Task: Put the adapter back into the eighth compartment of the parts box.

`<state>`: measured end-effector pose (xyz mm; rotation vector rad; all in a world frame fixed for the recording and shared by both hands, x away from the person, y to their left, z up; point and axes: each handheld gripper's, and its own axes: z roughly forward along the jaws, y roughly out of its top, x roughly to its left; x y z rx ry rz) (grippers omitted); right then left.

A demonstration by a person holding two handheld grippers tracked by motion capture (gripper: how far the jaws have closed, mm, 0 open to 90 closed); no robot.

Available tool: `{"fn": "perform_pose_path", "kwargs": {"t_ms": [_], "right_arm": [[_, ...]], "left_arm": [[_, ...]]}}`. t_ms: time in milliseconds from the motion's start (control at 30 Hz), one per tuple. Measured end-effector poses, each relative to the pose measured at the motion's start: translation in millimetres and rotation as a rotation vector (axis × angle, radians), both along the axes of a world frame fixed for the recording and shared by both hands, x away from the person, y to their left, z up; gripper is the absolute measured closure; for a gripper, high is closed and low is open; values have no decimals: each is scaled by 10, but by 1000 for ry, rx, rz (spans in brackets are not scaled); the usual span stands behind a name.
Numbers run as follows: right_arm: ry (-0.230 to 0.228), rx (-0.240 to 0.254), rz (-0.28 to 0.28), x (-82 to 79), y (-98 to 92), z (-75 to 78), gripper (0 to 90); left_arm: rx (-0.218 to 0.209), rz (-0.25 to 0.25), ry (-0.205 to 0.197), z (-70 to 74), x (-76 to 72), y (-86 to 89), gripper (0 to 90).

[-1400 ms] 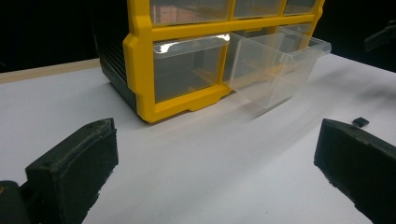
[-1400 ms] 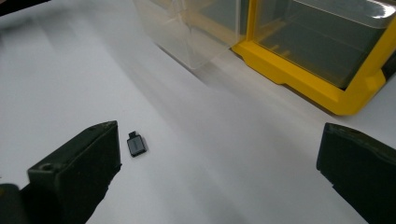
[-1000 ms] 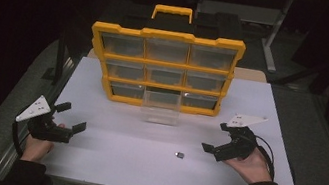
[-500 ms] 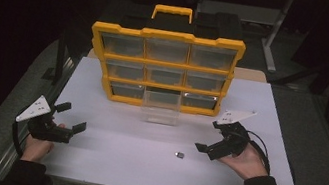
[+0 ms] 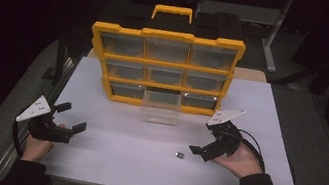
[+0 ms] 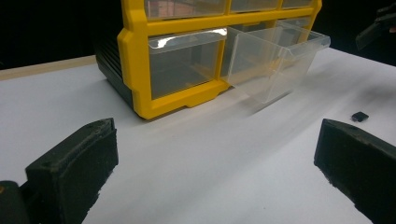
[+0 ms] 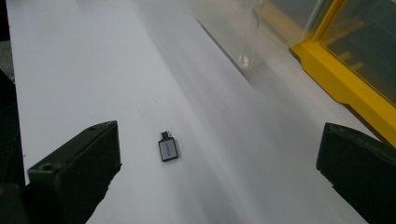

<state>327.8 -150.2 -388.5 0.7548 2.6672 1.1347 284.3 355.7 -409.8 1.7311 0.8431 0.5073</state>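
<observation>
The right gripper point(image 5: 206, 141) hangs with its jaws spread wide and nothing between them; in the right gripper view its two black pads point(image 7: 74, 170) stand far apart at the bottom corners. Between them on the white table top point(image 7: 70, 70), nearer the left pad, lies a small grey adapter point(image 7: 167, 149) with a short dark plug end (it looks like a USB piece, though the marking on it is too small to read). In the high view the same adapter point(image 5: 180, 154) lies flat just beside the tip of the right gripper, not touching it. The hand point(image 5: 242, 160) that holds this gripper rests low over the table's right part, palm turned up, with a black cable looping round it.

The left gripper point(image 5: 64, 116) is likewise released, jaws wide and empty, held just above the table's left edge by the other hand point(image 5: 37, 144). Nothing lies between it and the organiser.

Beyond both grippers stands a yellow drawer organiser point(image 5: 162, 67) with a carry handle on top and three rows of three clear drawers. The middle drawer of the bottom row, a clear drawer point(image 5: 161, 106), is pulled out toward the person and lies open between the grippers, well apart from the adapter. In the left gripper view this drawer point(image 6: 275, 65) looks empty. The contents of the closed drawers cannot be made out.
</observation>
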Motion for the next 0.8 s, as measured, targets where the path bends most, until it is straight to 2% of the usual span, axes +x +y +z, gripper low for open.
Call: {"fn": "perform_pose_path", "kwargs": {"t_ms": [267,800], "right_arm": [[7,-29,46,-5,145,9,0],[43,-83,84,32,269,-95,0]], "left_arm": [[-4,1,-2,2,-1,5,0],[-14,6,0,3,0,17,0]]}}
